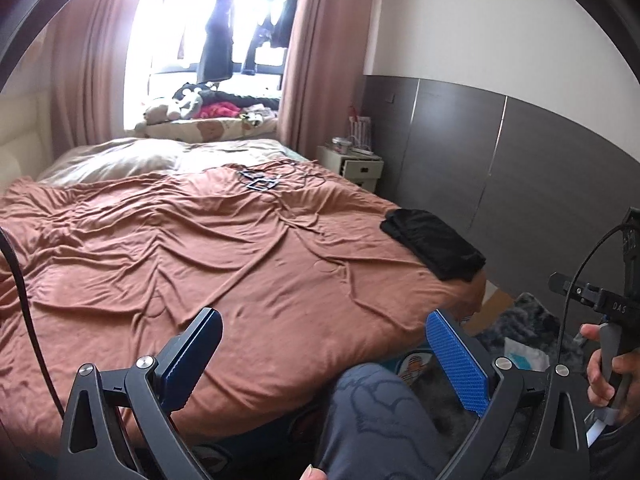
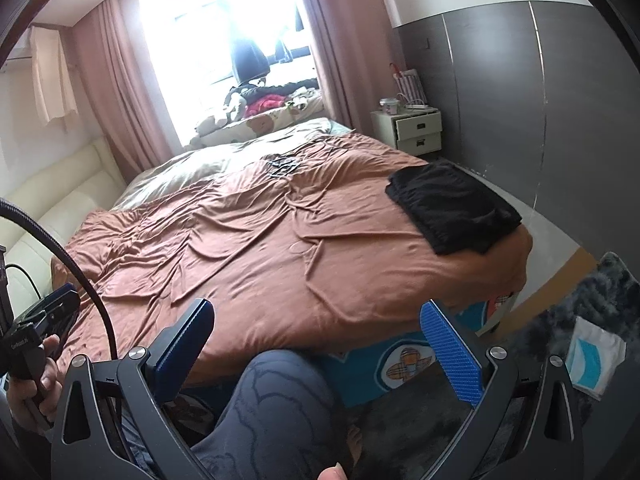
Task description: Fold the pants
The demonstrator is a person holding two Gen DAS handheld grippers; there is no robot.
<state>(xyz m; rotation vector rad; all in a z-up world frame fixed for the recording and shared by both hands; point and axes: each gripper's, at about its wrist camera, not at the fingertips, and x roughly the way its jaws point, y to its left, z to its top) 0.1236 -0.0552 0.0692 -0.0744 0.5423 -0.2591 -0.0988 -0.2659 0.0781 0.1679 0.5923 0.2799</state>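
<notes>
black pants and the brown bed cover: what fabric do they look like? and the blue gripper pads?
Black pants: soft matte knit, perhaps cotton jersey; folded edges slump, no sheen.
Brown bed cover: thin smooth fabric with a slight sheen, possibly microfibre; fine flowing wrinkles.
Pads on the left gripper: looks like rubber or plastic; fine raised grid texture.

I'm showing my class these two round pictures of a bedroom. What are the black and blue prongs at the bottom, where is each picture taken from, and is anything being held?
There is no robot: a person holds a two-finger gripper in each hand, with a wide-angle camera on each. One picture looks along the left gripper, the other along the right gripper. Both are open and hold nothing. Ahead is a bed with a brown cover; black pants lie folded near its far right corner. The person's knee shows below.
</notes>
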